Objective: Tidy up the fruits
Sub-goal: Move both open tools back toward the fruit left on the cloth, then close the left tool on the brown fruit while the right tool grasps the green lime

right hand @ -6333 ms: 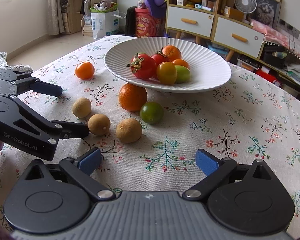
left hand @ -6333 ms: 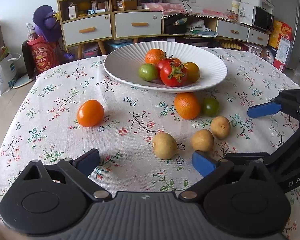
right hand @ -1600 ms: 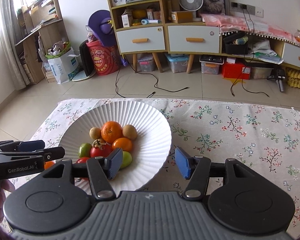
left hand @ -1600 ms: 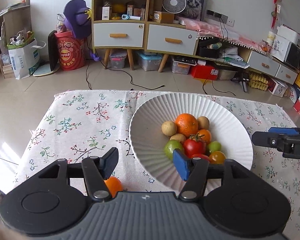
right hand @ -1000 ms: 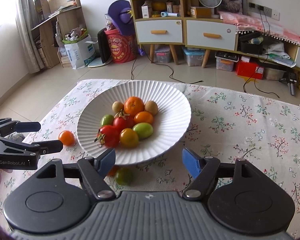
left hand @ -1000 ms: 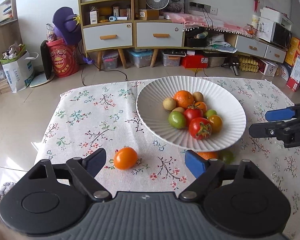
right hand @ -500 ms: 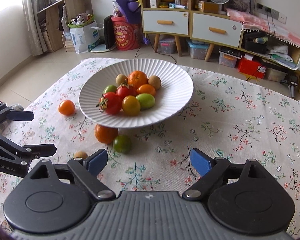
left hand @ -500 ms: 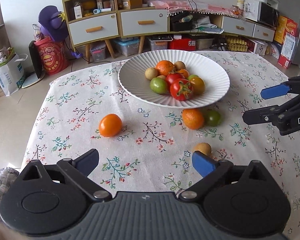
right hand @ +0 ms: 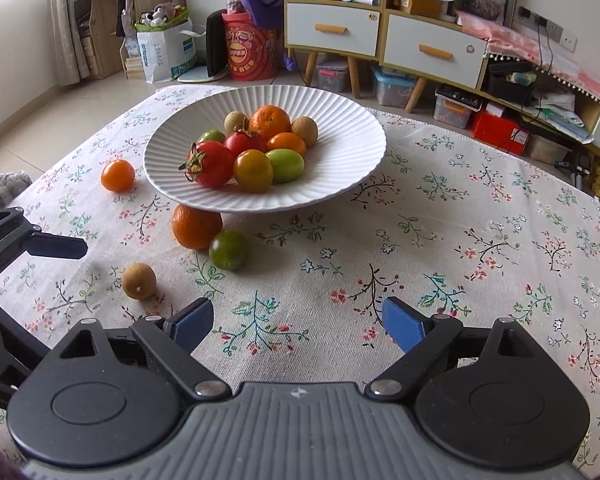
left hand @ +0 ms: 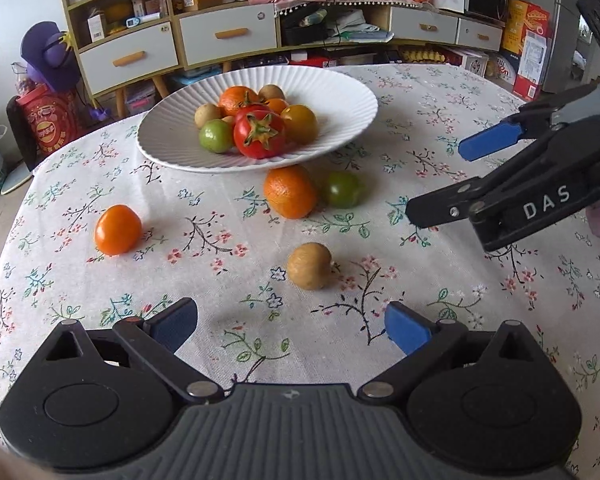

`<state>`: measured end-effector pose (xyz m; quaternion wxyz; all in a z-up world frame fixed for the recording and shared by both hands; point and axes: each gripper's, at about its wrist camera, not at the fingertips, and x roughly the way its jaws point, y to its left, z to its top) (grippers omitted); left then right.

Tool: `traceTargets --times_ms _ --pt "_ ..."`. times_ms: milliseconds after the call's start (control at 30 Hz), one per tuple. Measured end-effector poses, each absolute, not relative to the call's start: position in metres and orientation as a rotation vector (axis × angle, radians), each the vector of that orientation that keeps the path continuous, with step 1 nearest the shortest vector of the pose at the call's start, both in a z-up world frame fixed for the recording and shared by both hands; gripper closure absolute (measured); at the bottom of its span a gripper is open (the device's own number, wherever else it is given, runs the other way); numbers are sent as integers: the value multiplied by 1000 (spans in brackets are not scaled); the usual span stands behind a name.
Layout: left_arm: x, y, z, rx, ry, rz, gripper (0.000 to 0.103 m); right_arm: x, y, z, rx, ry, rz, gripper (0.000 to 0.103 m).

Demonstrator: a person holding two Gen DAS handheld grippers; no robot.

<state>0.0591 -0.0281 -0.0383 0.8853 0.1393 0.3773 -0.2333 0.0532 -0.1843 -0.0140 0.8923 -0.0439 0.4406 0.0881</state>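
Note:
A white ribbed plate point(left hand: 340, 120) holds a red tomato point(left hand: 259, 135), an orange and several small fruits. On the flowered cloth in front of it lie an orange point(left hand: 290, 191), a green tomato point(left hand: 342, 189), an orange tomato point(left hand: 117, 229) and a small brown fruit point(left hand: 309, 265). My left gripper point(left hand: 290, 326) is open just short of the brown fruit, nothing between its fingers. My right gripper point(right hand: 296, 324) is open over bare cloth, with the green tomato point(right hand: 229, 250) and the brown fruit point(right hand: 139, 280) ahead to its left.
Beyond the table's far edge stand cabinets with drawers point(left hand: 228, 34), a red bucket point(right hand: 250, 54) and a paper bag point(right hand: 166, 50) on the floor. In the left wrist view the right gripper point(left hand: 456, 178) hangs over the cloth's right side.
Both grippers have sunk closer to the cloth and their jaws have spread wider. Earlier three brown fruits lay on the cloth; now one does and two are in the plate.

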Motion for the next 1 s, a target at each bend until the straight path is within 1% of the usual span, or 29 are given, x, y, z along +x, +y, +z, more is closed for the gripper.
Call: traceTargets --times_ms 267,367,433,467,533,567,633,667,700,733,767,800,1000 --pt "65 -38 -38 283 770 -484 6 55 -179 -22 -130 923 187 13" --pt "68 -41 -36 264 779 -497 17 55 -178 -21 -131 920 187 13" --pt "69 -42 -34 245 791 -506 29 55 -178 -21 -126 919 185 13" --pt "69 -42 -34 238 794 -508 31 56 -178 -20 -123 918 183 13" --pt "69 -43 -33 233 792 -512 42 56 -178 -20 -117 915 182 13" --pt "69 -44 -32 233 790 -513 45 57 -178 -20 -115 914 181 13" --pt "69 -45 -31 231 788 -520 58 58 -178 -20 -112 912 177 13" --pt "69 -45 -31 232 788 -523 61 59 -178 -20 -108 912 175 13" --pt "69 -45 -30 236 786 -522 66 59 -178 -20 -106 911 174 13" --pt "68 -45 -30 243 783 -523 74 60 -177 -19 -104 910 171 13" --pt "68 -45 -29 248 782 -524 79 61 -176 -19 -103 910 170 13" --pt "68 -45 -29 251 783 -525 82 62 -175 -19 -105 910 169 14" --pt "69 -38 -28 249 793 -510 82 65 -169 -19 -111 910 177 17"
